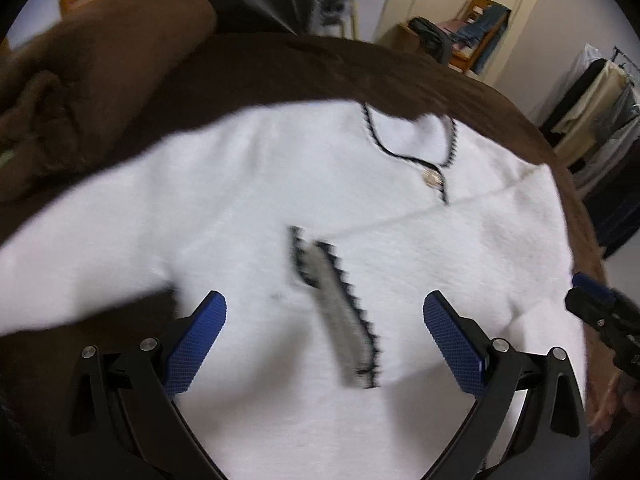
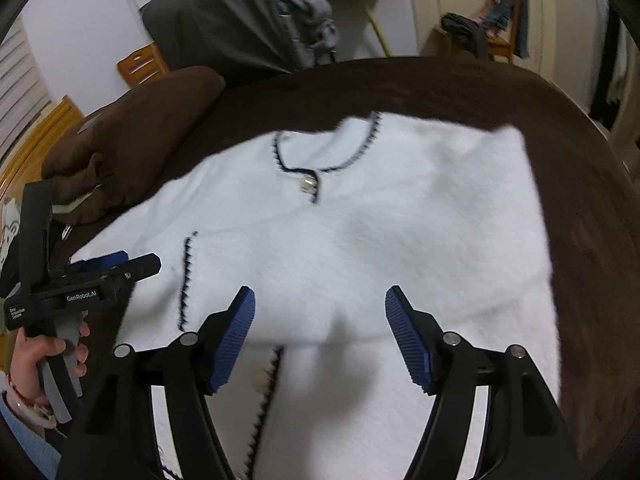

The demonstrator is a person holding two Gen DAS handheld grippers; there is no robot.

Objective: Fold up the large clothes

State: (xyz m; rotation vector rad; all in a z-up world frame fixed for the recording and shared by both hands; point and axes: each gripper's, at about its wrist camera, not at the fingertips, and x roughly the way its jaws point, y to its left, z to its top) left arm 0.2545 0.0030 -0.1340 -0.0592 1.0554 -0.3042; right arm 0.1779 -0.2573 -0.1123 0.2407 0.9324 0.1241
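Left wrist view: the left gripper (image 1: 324,312) hangs wide open over a white cardigan (image 1: 248,184), nothing between its blue pads (image 1: 200,340). The cardigan lies flat on a brown blanket (image 1: 256,68), its near part folded over so one dark-trimmed edge (image 1: 340,300) shows. One button (image 1: 433,178) sits below the neckline. Bare blanket lies far and left; a brown pillow (image 1: 100,60) lies far left. The right gripper (image 1: 600,308) shows at the right edge.

Right wrist view: the right gripper (image 2: 320,316) stands open above the cardigan (image 2: 400,208), holding nothing. Its sleeve is folded across the chest. A hand (image 2: 28,364) holds the left gripper (image 2: 120,264) at the cardigan's left edge; blanket (image 2: 440,84) surrounds it.
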